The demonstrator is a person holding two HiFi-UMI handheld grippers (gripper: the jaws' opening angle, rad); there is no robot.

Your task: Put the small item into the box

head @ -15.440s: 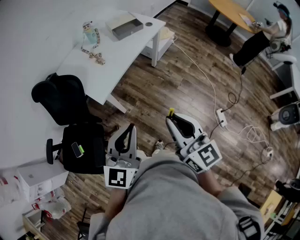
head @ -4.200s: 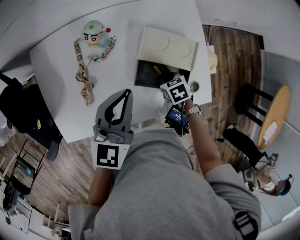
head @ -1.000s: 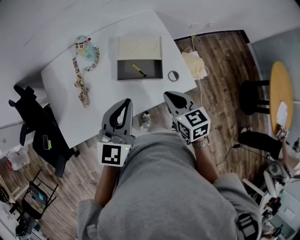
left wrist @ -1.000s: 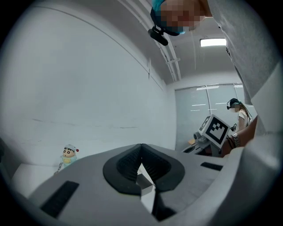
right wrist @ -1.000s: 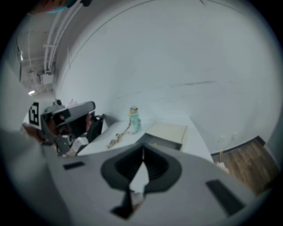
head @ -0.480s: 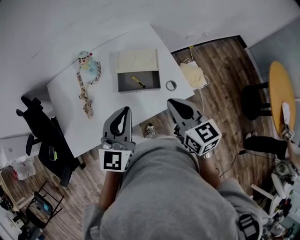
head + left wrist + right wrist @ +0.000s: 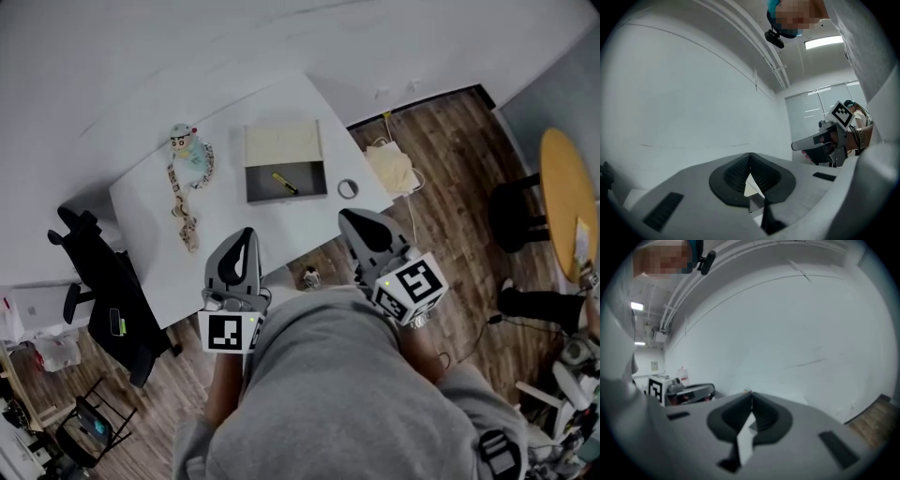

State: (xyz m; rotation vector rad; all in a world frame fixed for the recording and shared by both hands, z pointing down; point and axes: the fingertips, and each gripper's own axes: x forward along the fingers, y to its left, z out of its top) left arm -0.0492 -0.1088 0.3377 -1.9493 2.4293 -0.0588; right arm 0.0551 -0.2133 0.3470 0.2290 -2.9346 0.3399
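While both tools hang close to the person's grey-clad body, short of the white table (image 7: 150, 234), neither has hold of anything; the left gripper (image 7: 246, 232) shows its two dark pads pressed together with only pale wall beyond them in the left gripper view (image 7: 750, 161), and the right gripper (image 7: 349, 217) is likewise closed and empty in its own view (image 7: 751, 400). On the table lies a flat box (image 7: 285, 143) with a dark tray and a cream lid folded back; the small yellow stick-like item (image 7: 284, 183) rests inside that dark tray, near its middle, touching neither gripper. Just beside the tray's right corner sits a small grey ring (image 7: 348, 188); well to the left stands a pale-blue toy figure (image 7: 190, 144) with a patterned strap (image 7: 184, 211) trailing toward the table's near edge.

Judging from this, the placing step looks done, since the item is already in the box and both grippers are clear of it; if anything remains, it would be shutting the lid or fetching the ring, and either calls for stepping in toward the table, lowering a gripper over the target, and parting its jaws first.
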